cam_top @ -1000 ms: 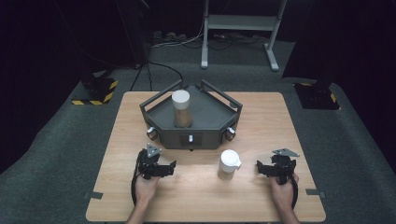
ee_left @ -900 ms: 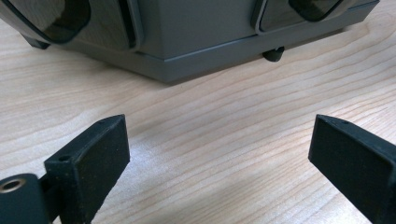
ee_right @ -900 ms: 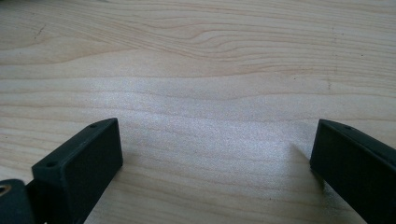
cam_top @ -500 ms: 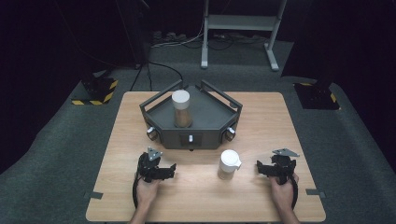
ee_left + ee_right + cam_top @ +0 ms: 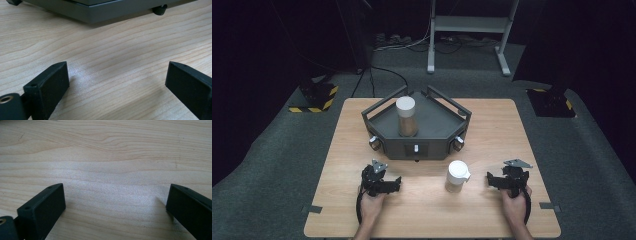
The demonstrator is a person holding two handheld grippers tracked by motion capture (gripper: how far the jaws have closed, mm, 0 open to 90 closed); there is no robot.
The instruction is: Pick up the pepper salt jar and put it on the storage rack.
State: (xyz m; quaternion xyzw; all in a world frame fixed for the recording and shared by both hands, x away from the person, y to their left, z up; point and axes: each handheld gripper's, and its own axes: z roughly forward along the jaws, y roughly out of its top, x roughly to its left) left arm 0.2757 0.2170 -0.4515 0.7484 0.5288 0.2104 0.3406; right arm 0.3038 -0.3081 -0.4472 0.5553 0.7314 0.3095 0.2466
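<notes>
White-capped jar stands upright on the wooden table, long axis vertical, between our two hands and clearly nearer the right one.

Going left to right: left gripper rests near the front edge, jaws wide apart with nothing between them; in the left gripper view it looks at bare wood and the base of the grey tray. The jar lies to its right, well apart.

Right gripper sits just beside the jar, pointing toward it, jaws spread and empty.

Jar: white lid, brownish contents, probably clear-walled, though the high view is too coarse to confirm. A second, similar jar stands upright in the tray.
</notes>
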